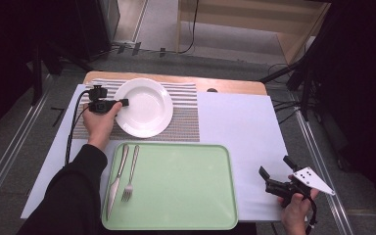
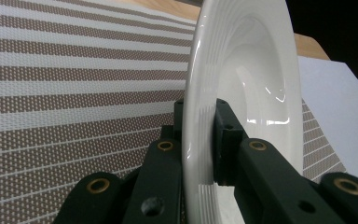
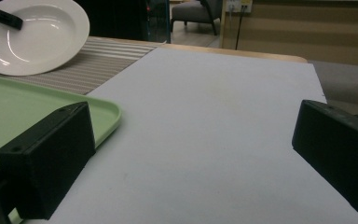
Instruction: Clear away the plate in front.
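Left gripper (image 1: 122, 102) is clamped on the left rim of the white plate (image 1: 144, 107), which is seen resting on the striped placemat (image 1: 186, 117) just beyond the green tray (image 1: 176, 196). Right gripper (image 1: 274, 171) is held spread, right of the tray, above the white sheet.

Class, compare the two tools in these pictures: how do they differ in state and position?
The left tool is shut on the rim of the plate, over the striped mat; the right tool is open and holds nothing. The left works at the far left; the right sits at the near right, beside the green tray. Both are black and hand-held.
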Action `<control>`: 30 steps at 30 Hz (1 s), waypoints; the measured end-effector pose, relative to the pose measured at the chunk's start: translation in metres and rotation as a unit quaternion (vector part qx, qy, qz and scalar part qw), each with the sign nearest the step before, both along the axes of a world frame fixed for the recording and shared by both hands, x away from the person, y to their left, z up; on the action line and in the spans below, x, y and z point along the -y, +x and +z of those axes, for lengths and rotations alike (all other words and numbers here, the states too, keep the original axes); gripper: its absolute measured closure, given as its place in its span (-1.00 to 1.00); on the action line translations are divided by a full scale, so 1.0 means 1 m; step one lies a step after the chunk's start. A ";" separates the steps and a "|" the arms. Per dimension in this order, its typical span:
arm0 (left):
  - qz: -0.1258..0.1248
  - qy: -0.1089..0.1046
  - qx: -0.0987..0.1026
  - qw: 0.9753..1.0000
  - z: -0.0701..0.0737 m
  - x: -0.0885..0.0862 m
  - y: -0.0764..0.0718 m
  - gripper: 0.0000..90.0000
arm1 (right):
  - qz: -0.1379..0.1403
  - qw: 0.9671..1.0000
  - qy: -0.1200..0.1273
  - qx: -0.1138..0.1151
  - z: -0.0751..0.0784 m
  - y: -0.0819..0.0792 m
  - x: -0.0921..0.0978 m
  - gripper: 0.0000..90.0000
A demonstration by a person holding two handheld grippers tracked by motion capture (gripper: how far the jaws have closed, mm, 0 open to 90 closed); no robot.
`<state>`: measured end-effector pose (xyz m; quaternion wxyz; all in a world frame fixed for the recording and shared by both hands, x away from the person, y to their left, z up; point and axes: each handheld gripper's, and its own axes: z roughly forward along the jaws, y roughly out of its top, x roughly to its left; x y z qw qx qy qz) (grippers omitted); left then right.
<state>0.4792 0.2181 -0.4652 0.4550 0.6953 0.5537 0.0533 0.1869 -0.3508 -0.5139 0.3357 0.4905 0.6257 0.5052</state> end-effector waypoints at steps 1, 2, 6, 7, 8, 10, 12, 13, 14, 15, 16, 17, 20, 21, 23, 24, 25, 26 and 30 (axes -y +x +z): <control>0.000 -0.003 0.002 1.000 0.001 -0.001 0.000 0.85 | 0.000 1.000 0.000 0.000 0.000 0.000 0.000 -1.00; 0.002 -0.009 0.006 1.000 0.002 -0.002 -0.001 0.84 | 0.000 1.000 0.000 -0.002 0.000 0.000 -0.001 -1.00; 0.000 -0.040 0.019 0.999 0.011 -0.007 -0.004 0.85 | 0.000 1.000 -0.005 -0.002 0.000 0.000 -0.002 -1.00; 0.000 -0.040 0.019 0.999 0.011 -0.007 -0.004 0.85 | 0.000 1.000 -0.005 -0.002 0.000 0.000 -0.002 -1.00; 0.000 -0.047 0.023 0.999 0.013 -0.007 -0.005 0.85 | -0.001 1.000 -0.009 0.004 0.000 0.001 -0.001 -1.00; -0.003 -0.057 0.028 0.998 0.018 -0.006 -0.007 0.84 | -0.001 1.000 -0.009 0.005 0.000 0.002 0.000 -1.00; -0.008 -0.067 0.036 0.997 0.022 -0.005 -0.010 0.85 | -0.001 1.000 -0.009 0.004 0.000 0.002 -0.001 -1.00; -0.012 -0.069 0.038 0.997 0.025 -0.005 -0.012 0.84 | 0.001 1.000 -0.006 -0.002 0.000 0.001 -0.001 -1.00; -0.015 -0.073 0.043 0.996 0.029 -0.003 -0.014 0.85 | 0.001 1.000 -0.005 -0.003 0.000 0.001 -0.002 -1.00; -0.018 -0.073 0.045 0.996 0.030 -0.003 -0.015 0.84 | 0.000 1.000 -0.005 -0.003 0.000 0.001 -0.002 -1.00; -0.021 -0.075 0.047 0.996 0.033 -0.002 -0.018 0.85 | 0.000 1.000 -0.008 -0.001 0.000 0.001 -0.002 -1.00; -0.025 -0.077 0.050 0.995 0.035 -0.001 -0.019 0.84 | 0.000 1.000 -0.009 -0.001 0.000 0.001 -0.002 -1.00; -0.038 -0.084 0.062 0.994 0.043 0.001 -0.026 0.84 | -0.001 1.000 -0.008 -0.001 0.000 0.001 -0.002 -1.00; -0.040 -0.085 0.063 0.994 0.045 0.001 -0.028 0.84 | -0.001 1.000 -0.008 -0.002 0.000 0.001 -0.002 -1.00; -0.047 -0.087 0.068 0.993 0.050 0.002 -0.032 0.84 | -0.001 1.000 -0.009 -0.002 0.000 0.001 -0.002 -1.00; -0.052 -0.088 0.070 0.992 0.052 0.003 -0.034 0.85 | -0.001 1.000 -0.009 -0.003 0.000 0.001 -0.002 -1.00; -0.055 -0.090 0.073 0.992 0.054 0.003 -0.036 0.84 | -0.002 1.000 -0.008 -0.003 0.000 0.001 -0.002 -1.00; -0.059 -0.089 0.075 0.991 0.056 0.004 -0.038 0.84 | -0.002 1.000 -0.009 -0.004 0.000 0.001 -0.003 -1.00; -0.071 -0.095 0.084 0.989 0.063 0.006 -0.047 0.85 | -0.003 1.000 -0.010 -0.004 0.000 0.001 -0.002 -1.00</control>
